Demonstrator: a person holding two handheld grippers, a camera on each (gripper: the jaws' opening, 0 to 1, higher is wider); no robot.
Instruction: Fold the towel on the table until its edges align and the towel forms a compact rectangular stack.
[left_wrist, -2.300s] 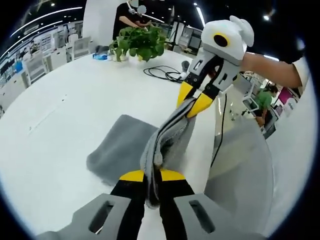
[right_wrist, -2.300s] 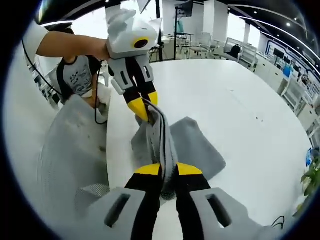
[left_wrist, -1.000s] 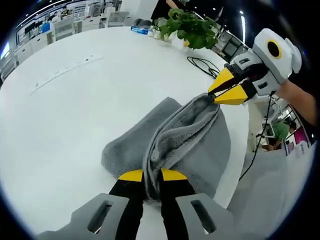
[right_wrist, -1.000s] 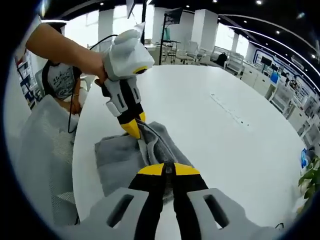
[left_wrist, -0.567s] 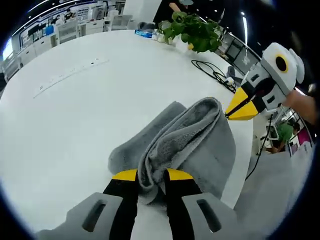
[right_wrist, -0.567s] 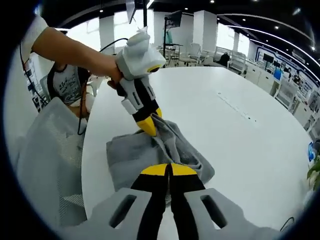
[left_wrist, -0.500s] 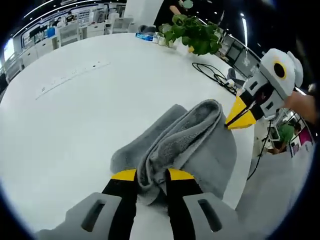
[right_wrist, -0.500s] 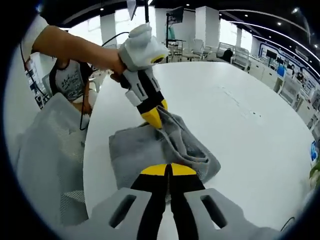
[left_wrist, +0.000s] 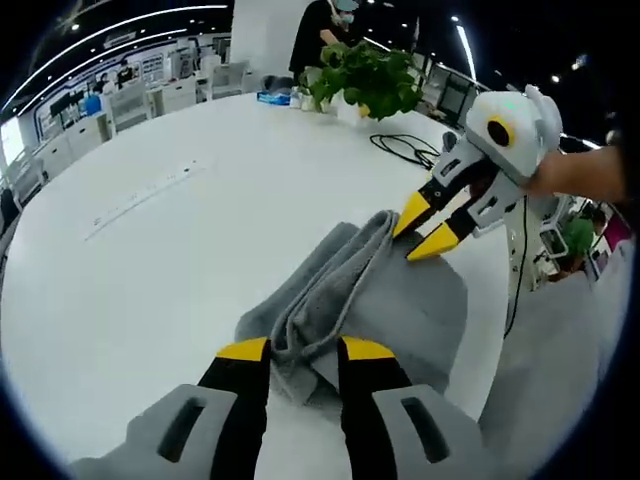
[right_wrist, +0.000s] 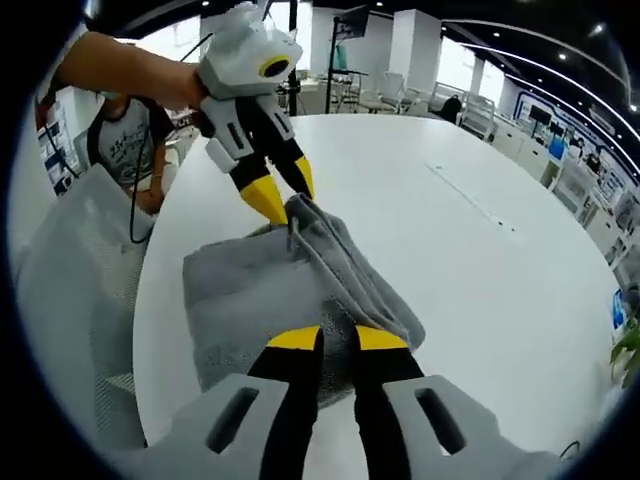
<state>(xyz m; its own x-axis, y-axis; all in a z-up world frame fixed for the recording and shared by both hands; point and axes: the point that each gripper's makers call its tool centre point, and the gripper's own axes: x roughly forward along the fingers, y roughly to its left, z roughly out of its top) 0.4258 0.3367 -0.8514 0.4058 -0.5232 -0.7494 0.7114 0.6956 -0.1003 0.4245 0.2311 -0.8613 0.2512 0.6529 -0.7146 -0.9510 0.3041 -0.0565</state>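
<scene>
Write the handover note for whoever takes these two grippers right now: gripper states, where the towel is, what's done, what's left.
Left gripper: open, jaws either side of the towel's near bunched end.
Right gripper: open, jaws apart at the opposite end of the ridge.
Towel: grey, lying on the white table near its edge, folded over once, with a rumpled ridge along one side.
Done: first fold laid down, both ends let go.
Left: flatten the ridge, line up the edges, probably fold again into a compact rectangle.
</scene>
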